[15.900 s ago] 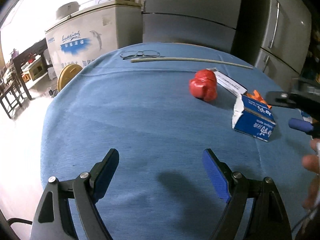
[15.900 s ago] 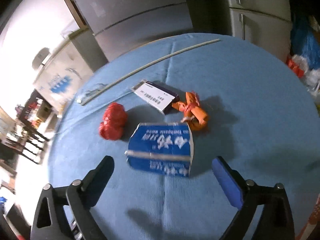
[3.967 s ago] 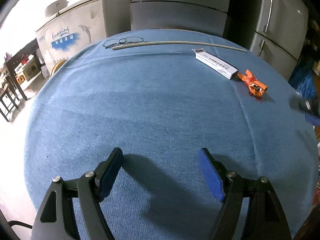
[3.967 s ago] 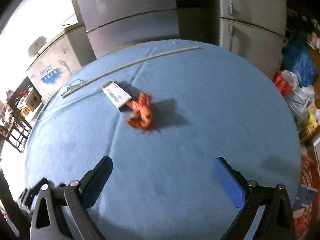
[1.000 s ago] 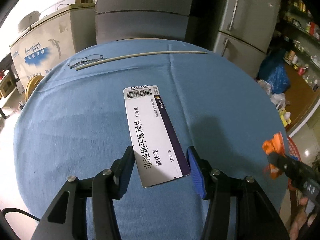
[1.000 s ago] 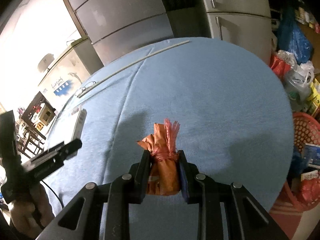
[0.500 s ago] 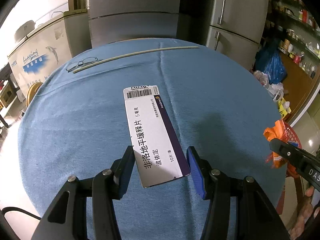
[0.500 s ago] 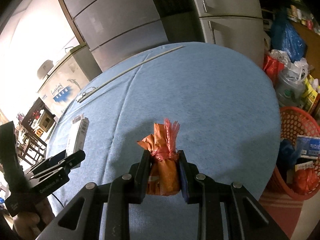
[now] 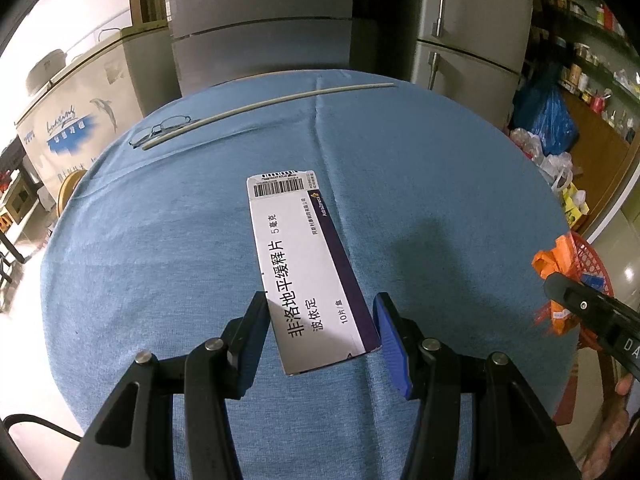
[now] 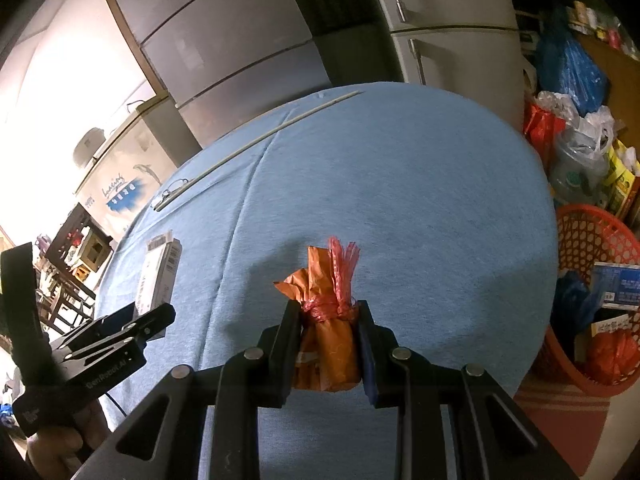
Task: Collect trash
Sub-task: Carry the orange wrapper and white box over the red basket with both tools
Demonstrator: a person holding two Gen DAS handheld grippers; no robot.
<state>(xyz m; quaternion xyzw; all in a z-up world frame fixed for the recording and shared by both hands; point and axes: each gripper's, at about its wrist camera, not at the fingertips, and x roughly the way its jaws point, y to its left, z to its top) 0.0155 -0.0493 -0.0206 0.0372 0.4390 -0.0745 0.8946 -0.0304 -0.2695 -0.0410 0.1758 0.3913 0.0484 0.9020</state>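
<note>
My left gripper is shut on a long white medicine box with a purple edge and a barcode, held above the blue-clothed round table. The box also shows in the right wrist view. My right gripper is shut on an orange tied plastic bag, held above the table near its right edge; the bag also shows in the left wrist view. A red mesh trash basket stands on the floor right of the table, holding a blue carton and red trash.
A pair of glasses and a long pale stick lie at the table's far side. Grey fridges and a white chest freezer stand behind. Plastic bags pile on the floor at the right.
Both grippers have kept their hold and shifted right. The red basket has come further into view beside the right gripper, and the orange bag is nearer the table's right edge.
</note>
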